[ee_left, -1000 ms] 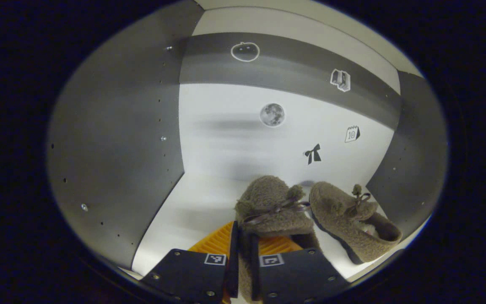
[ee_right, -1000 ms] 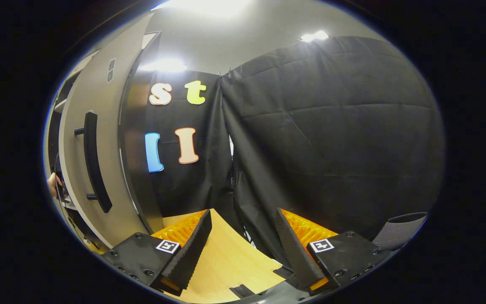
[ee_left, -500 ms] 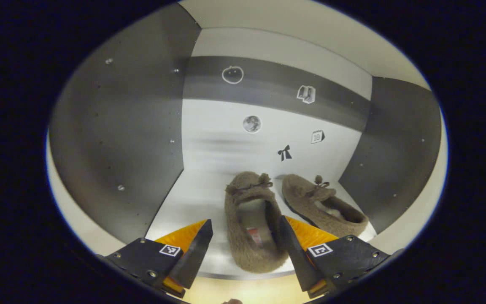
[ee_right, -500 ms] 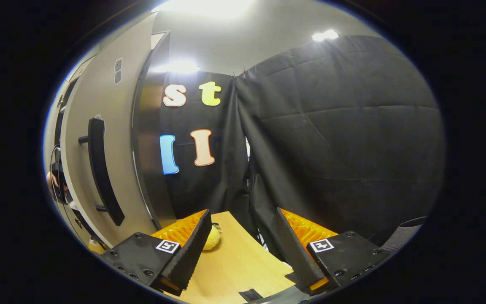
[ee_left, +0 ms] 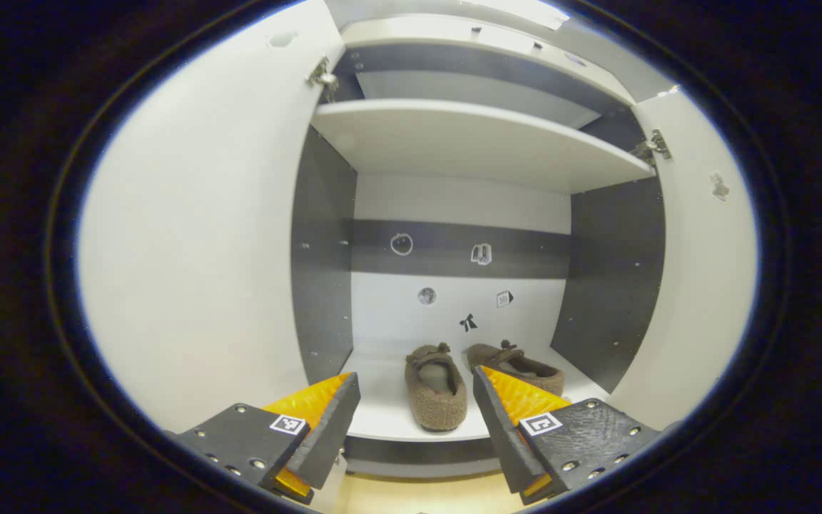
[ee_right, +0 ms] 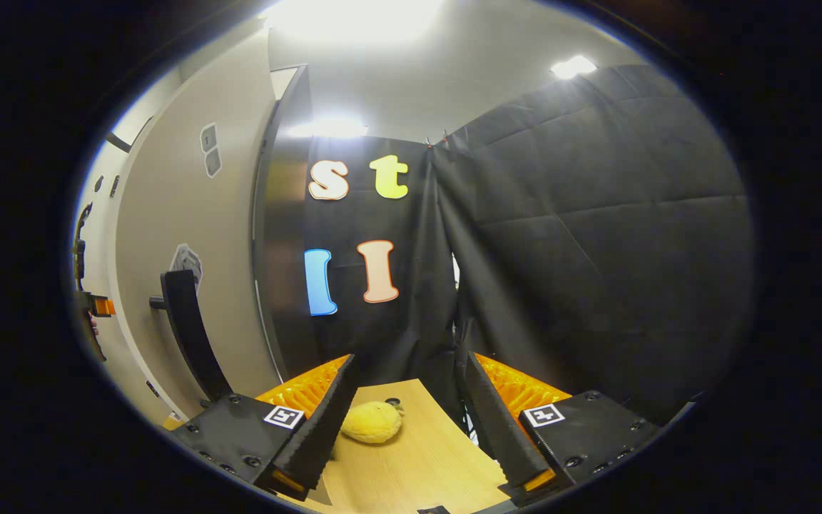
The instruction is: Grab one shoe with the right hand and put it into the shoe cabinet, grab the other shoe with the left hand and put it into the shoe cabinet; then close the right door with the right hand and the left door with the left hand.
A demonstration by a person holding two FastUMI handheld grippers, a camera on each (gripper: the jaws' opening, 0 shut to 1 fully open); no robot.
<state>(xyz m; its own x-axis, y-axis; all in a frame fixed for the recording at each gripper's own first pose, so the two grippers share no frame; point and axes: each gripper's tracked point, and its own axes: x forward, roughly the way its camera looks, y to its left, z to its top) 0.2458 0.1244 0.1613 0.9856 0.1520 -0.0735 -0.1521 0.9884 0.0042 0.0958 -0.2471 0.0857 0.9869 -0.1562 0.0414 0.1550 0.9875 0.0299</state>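
Two brown fuzzy shoes stand side by side on the bottom shelf of the open shoe cabinet (ee_left: 468, 139). The left shoe (ee_left: 436, 389) points its toe at the back wall, and one fingertip of my gripper partly covers the right shoe (ee_left: 525, 364). My left gripper (ee_left: 414, 435) is open outside the cabinet front, holding nothing. The left door (ee_left: 197, 250) and right door (ee_left: 703, 271) both stand open. My right gripper (ee_right: 407, 428) is open and holds nothing, beside the right door's outer face (ee_right: 183, 235) and its black handle (ee_right: 190, 335).
A yellow soft object (ee_right: 372, 421) lies on the wooden tabletop (ee_right: 411, 471) between my right fingers. The other gripper (ee_right: 93, 307) peeks past the door's far edge. Small stickers dot the cabinet's back wall (ee_left: 454, 300). Black cloth hangs behind.
My left gripper opened, let go of the left shoe on the bottom shelf and drew back out of the cabinet. The right gripper shifted, bringing the yellow object into view.
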